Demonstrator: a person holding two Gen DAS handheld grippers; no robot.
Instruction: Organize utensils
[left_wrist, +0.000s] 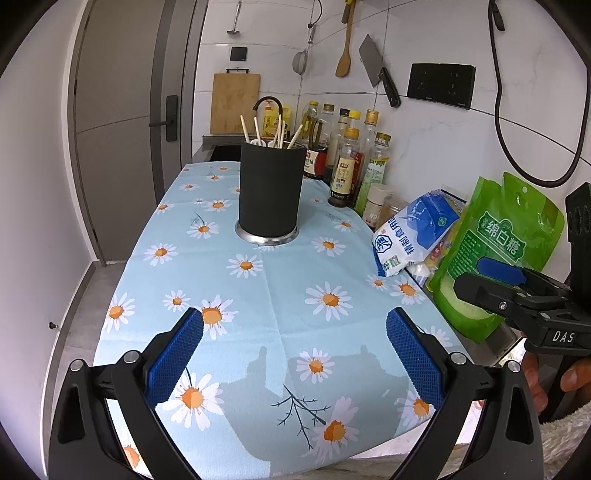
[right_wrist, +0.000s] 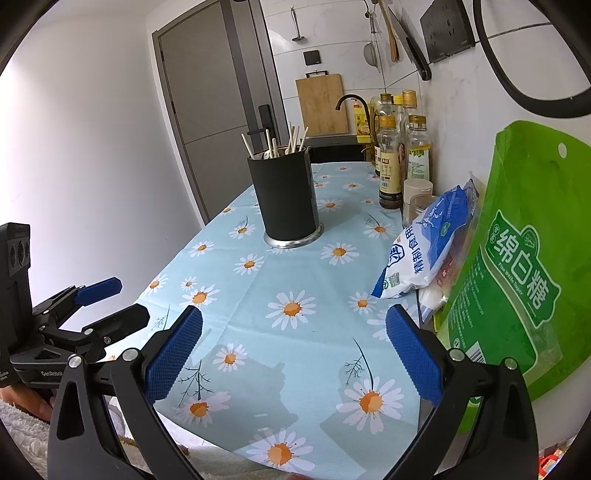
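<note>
Daisy tablecloth (left_wrist: 258, 295), sauce bottles (left_wrist: 345, 166), blue salt bag (left_wrist: 413, 232) beside green sugar bag (left_wrist: 491, 251), cleaver (left_wrist: 376, 70) on wall.

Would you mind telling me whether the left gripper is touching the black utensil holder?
Apart. The left wrist view shows the left gripper open, with bare tablecloth before the utensil holder.

One black utensil holder (left_wrist: 269, 192) at 12 o'clock, two bags (left_wrist: 413, 236) at 3 o'clock, two grippers (left_wrist: 295, 354)

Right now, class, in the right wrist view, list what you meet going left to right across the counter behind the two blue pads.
Left tool → black utensil holder → sauce bottle → blue salt bag → green sugar bag.
</note>
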